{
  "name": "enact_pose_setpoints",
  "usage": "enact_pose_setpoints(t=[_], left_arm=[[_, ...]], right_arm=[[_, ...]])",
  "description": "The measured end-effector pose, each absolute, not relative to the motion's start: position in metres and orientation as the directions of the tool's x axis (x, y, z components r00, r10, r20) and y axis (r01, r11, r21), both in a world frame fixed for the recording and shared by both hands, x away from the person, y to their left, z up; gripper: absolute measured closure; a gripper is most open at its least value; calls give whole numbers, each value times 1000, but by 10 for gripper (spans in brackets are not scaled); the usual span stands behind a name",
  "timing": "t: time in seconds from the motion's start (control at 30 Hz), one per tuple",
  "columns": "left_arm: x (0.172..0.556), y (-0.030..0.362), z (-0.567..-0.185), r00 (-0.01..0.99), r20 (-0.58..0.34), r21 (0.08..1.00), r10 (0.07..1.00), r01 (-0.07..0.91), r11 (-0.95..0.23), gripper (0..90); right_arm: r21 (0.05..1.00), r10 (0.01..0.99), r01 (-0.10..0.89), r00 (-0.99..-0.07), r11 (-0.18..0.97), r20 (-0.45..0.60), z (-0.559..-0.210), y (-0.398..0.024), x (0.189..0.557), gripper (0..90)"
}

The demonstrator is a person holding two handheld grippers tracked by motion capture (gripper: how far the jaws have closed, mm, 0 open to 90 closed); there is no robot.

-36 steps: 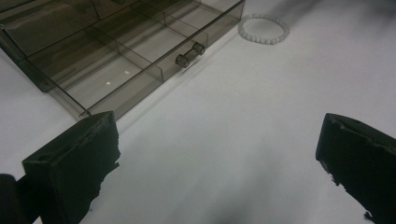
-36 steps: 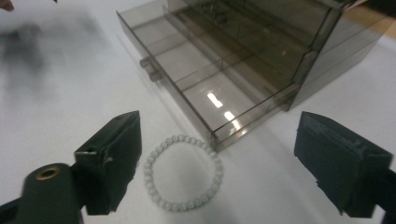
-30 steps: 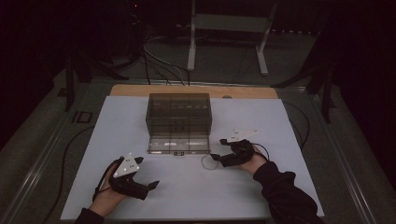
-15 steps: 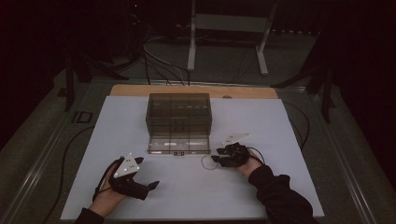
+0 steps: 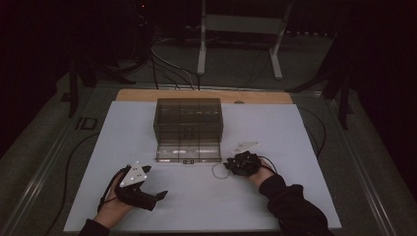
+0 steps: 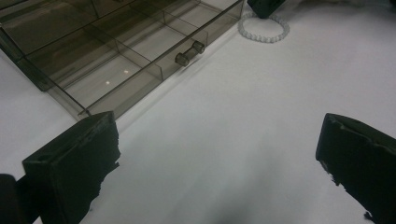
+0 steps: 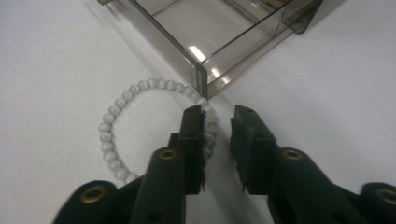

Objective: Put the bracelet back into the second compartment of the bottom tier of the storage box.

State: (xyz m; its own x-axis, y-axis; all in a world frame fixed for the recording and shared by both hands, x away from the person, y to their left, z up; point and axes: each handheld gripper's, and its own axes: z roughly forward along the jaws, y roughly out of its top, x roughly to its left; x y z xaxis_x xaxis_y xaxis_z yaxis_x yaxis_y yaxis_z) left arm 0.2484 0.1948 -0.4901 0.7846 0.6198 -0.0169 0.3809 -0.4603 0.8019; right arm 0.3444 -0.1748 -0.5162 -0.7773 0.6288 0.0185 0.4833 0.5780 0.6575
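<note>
Darkness surrounds the white worktop (image 5: 295,147), with a metal stand (image 5: 238,29) and loose cables (image 5: 167,64) on the floor behind it. From the high view, the smoky clear organizer box (image 5: 188,120) sits mid-worktop with its drawer (image 5: 188,153) pulled toward the person, and the bead bracelet (image 5: 219,170) is just a faint ring beside the right gripper (image 5: 231,164).

The right gripper view brings out the pale beads (image 7: 112,135) one by one, lying flat against the drawer's corner (image 7: 201,79). Its jaws have just been closing and stand narrowly apart over the near side of the ring; one jaw covers part of the strand, and whether the pads press on it I cannot tell.

The left gripper (image 5: 155,197) rests well apart, jaws wide open and holding nothing; its view shows the drawer's two small knobs (image 6: 190,52) and the bracelet (image 6: 263,30) beyond.
</note>
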Motion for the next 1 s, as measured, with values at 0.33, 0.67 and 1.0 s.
enact_pose_setpoints(t=[0.33, 0.67, 1.0], left_arm=[[249, 195, -491, 784, -18, 801, 620, 383, -461, 0], [249, 195, -490, 784, -17, 800, 620, 383, -463, 0], [249, 195, -491, 783, -19, 801, 622, 384, -459, 0]], right_arm=[[649, 622, 462, -783, 604, -21, -515, -172, 342, 858], [641, 620, 475, -785, 603, -1, -508, -177, 340, 859], [656, 620, 468, -785, 592, 0, -497, -183, 336, 859]])
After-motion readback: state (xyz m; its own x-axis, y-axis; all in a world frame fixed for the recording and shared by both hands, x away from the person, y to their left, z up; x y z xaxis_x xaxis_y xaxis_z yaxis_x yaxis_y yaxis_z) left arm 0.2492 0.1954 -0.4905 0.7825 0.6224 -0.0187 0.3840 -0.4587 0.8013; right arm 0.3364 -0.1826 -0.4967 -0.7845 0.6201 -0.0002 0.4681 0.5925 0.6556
